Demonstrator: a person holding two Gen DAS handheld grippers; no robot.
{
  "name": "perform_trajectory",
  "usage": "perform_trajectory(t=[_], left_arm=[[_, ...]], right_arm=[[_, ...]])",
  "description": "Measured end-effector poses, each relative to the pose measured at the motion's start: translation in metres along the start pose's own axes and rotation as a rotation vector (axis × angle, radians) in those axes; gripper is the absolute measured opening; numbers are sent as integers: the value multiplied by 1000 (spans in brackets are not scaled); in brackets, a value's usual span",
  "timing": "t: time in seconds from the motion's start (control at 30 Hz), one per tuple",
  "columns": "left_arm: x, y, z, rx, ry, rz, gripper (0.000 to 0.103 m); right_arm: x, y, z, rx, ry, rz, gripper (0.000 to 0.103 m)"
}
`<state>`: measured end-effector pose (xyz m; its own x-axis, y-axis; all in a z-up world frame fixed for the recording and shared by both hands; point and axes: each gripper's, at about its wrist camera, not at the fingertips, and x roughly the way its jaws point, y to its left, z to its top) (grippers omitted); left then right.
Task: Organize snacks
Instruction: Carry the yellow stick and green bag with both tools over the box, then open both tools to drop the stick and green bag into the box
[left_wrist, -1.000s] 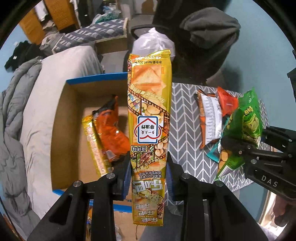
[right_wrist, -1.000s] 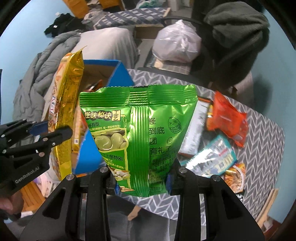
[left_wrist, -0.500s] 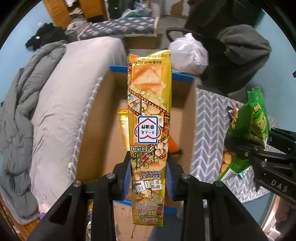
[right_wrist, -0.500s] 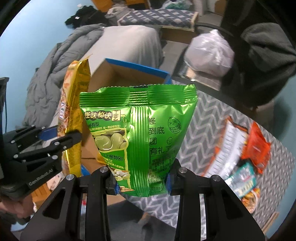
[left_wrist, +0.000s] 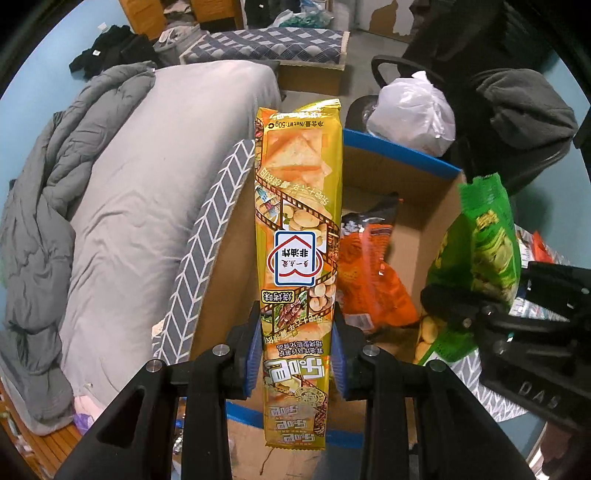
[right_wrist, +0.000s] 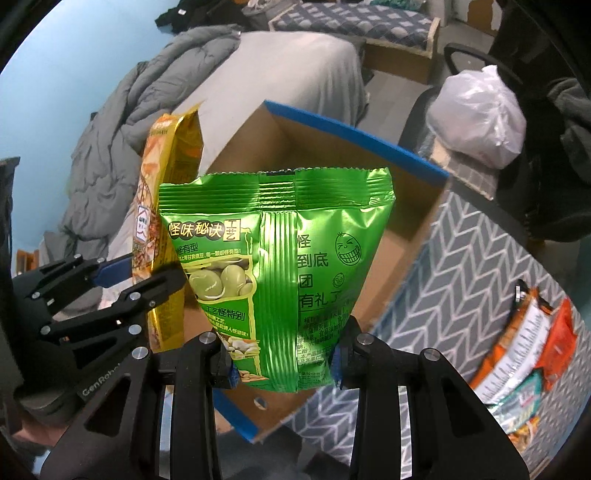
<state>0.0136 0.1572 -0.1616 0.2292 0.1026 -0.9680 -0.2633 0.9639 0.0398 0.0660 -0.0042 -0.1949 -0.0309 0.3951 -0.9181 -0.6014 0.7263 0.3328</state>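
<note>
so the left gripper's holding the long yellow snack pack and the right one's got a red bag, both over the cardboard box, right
Not quite: the bag in the right gripper is green, not red, as the right wrist view shows. The rest holds: the left gripper grips the long yellow snack pack, and both hang over the cardboard box.

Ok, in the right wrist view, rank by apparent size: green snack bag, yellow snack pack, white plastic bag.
1. green snack bag, though nearest the camera.
2 and 3. yellow snack pack and white plastic bag: too close to rank; the pack is partly hidden.
</note>
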Motion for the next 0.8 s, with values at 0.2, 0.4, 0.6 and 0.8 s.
perform_trajectory(t=[0.2,0.4,0.6,0.8], left_arm=[[22,5,3,3,30,-13,32],[33,9,1,-8,52,-9,32],[34,9,0,0,50,6,36],[29,7,1,32,38,41,50]], right_arm=[[26,8,7,-1,44,-7,34],[36,8,10,6,53,-13,34],[38,7,11,17,47,-9,36],[35,6,12,37,35,-21,55]])
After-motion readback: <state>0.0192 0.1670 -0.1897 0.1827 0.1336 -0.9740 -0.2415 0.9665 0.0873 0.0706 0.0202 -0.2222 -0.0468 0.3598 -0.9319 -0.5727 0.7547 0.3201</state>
